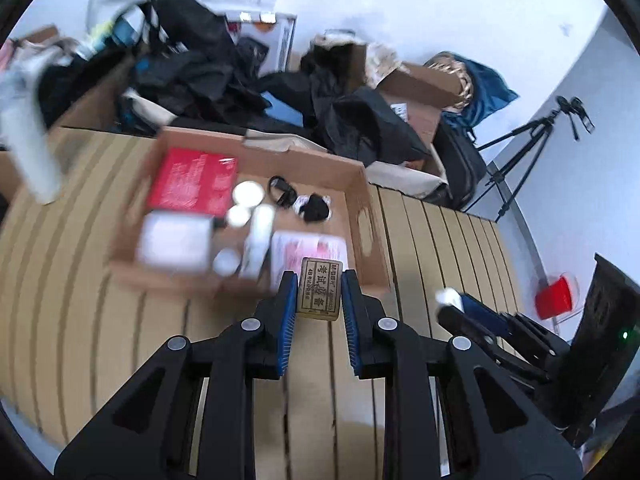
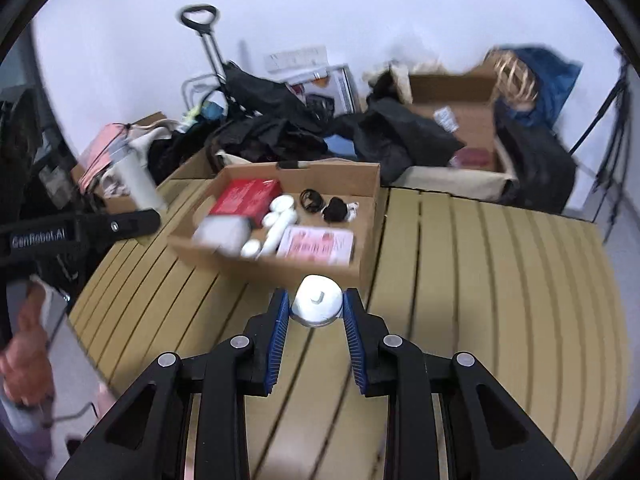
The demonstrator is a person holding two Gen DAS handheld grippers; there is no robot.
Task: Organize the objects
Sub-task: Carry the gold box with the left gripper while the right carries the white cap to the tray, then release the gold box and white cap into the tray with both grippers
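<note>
Gripping a small tan box printed with dark characters, the left gripper has its blue pads pinching the box's two sides, and the box hangs just in front of the near wall of the carton. The right gripper pinches a round white case between its pads, also just short of the carton's near wall. The carton sits on a slatted table, its top open. Inside the carton, a red box lies at the far left, a grey-white box in front of it, white jars and a white tube near the middle, a pink leaflet at the near right, and a black cable with a black bundle toward the far right. Behind the carton, dark clothes and other cardboard boxes pile against the wall. Both views are blurred.
</note>
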